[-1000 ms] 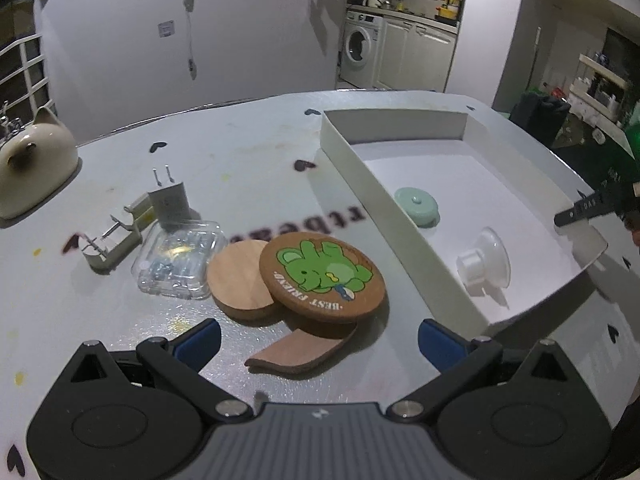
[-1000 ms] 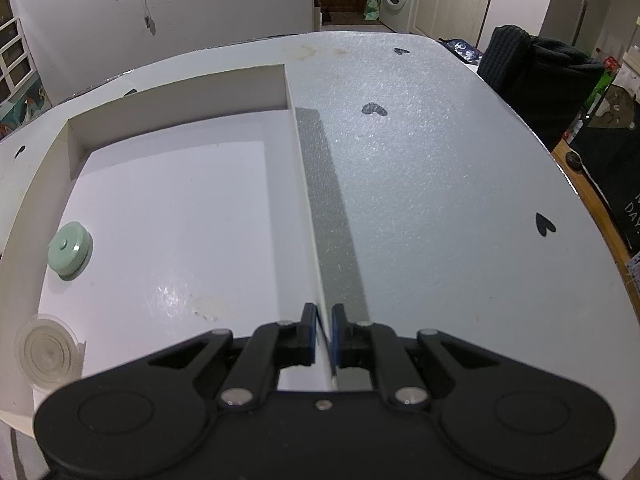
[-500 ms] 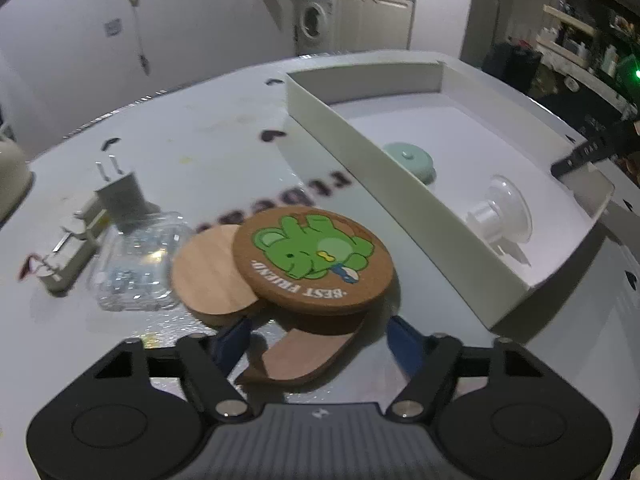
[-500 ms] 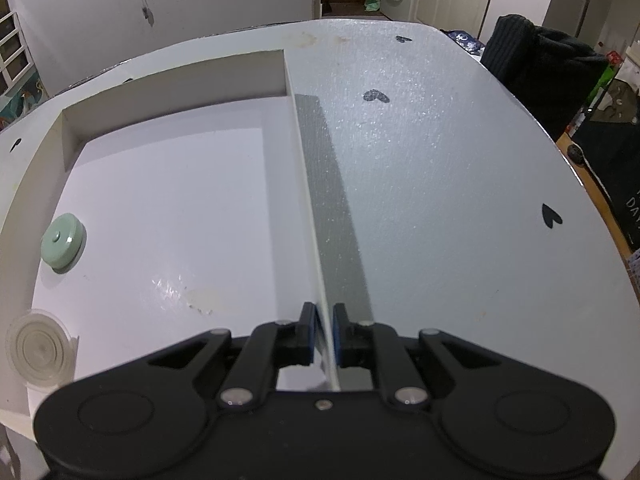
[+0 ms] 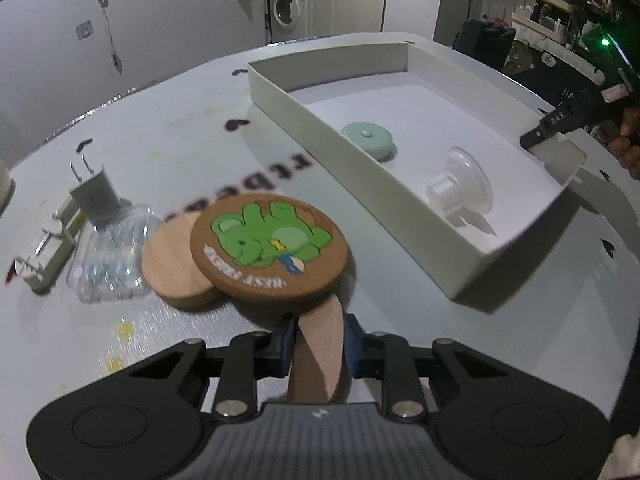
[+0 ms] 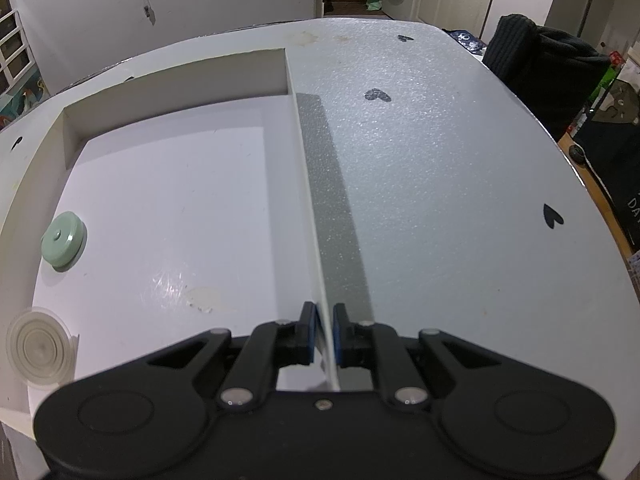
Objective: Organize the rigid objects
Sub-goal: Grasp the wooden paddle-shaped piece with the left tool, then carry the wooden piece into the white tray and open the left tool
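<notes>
My left gripper [image 5: 318, 340] is closing its jaws, and both blue pads press on a plain wooden coaster [image 5: 320, 356] that stands tipped on edge between them. Its far end lies under a brown coaster with a green bear [image 5: 268, 248], which overlaps a second plain wooden coaster [image 5: 172, 260]. To the right sits the white tray [image 5: 352, 168], holding a mint round lid [image 5: 366, 140] and a clear suction cup [image 5: 460, 188]. My right gripper [image 6: 324, 332] is shut on the tray's right wall [image 6: 308, 184]. The lid [image 6: 62, 240] and the cup [image 6: 38, 348] lie along the tray's left side.
Left of the coasters lie a clear plastic box [image 5: 108, 256], a white plug adapter [image 5: 94, 194] and a beige clip [image 5: 48, 252]. The pale tabletop [image 6: 440, 200] carries small black heart marks. A dark bag [image 6: 540, 76] stands beyond the table's right edge.
My left gripper went from wide open to shut on the near wooden coaster, sinking closer to the pile. That coaster now stands tilted on edge. The right gripper kept still.
</notes>
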Tool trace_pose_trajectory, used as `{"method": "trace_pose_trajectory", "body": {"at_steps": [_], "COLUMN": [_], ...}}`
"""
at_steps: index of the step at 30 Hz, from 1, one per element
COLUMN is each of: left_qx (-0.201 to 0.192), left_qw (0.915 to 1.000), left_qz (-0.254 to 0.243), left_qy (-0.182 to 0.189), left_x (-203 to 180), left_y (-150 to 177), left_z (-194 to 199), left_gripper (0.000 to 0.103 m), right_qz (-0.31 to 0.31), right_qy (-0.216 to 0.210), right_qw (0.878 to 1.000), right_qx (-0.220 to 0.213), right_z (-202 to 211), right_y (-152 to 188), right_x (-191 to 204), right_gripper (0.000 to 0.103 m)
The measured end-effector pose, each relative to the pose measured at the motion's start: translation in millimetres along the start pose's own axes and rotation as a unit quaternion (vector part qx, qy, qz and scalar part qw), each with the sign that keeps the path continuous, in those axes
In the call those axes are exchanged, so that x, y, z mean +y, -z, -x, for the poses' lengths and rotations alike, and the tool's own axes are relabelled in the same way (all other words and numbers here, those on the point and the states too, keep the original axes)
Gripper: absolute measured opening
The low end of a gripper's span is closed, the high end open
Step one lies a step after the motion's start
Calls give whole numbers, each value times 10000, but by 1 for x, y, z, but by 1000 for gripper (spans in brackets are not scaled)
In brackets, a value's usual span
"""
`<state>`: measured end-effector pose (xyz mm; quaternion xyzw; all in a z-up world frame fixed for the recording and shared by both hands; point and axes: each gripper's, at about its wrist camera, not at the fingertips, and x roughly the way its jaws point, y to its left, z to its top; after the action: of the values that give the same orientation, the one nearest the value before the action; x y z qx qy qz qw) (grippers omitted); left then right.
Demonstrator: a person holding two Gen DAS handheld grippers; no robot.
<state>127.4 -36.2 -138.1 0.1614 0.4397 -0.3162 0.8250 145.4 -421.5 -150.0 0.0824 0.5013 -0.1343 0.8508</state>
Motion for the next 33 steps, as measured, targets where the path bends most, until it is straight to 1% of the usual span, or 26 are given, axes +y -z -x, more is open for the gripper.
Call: {"method": "trace_pose_trajectory", "body": {"at_steps": [3,7,11,14,17,23,28,33], "left_qx": [60,99,-23,-173,-335,-750,-976,-901], "left_qw": [9999,9987,9966,9949,9932,9894,9874,9887], "left_qz": [139,504,818,979,1099,1247,1217,1099], "left_qy": [72,60,-74,-139,-190,3,270,476], "left_x": [-3,-6,-8,-12,-17,-36,-65,-99], "left_y": [8,18,20,13,-4,-56,-99,-131], "left_z": [7,16,30,43,54,64,49,23], "left_gripper": [26,26,26,26,26,26,26,26], "right_qz": [8,-2,2,16,-2,24,-73,-138], "right_qy": [2,-20,-45,-85,-145,-254,-391,-446], "right_qw": [10000,10000,10000,10000,9999,9997,9992,9989], "right_qx": [0,-5,-29,-49,-55,-68,-80,-106], "right_z": [0,0,1,1,1,2,2,1], "right_y": [0,1,2,4,4,5,6,7], "right_x": [0,-1,-2,-3,-6,-9,-13,-16], "right_gripper": [10,9,9,9,8,7,6,6]}}
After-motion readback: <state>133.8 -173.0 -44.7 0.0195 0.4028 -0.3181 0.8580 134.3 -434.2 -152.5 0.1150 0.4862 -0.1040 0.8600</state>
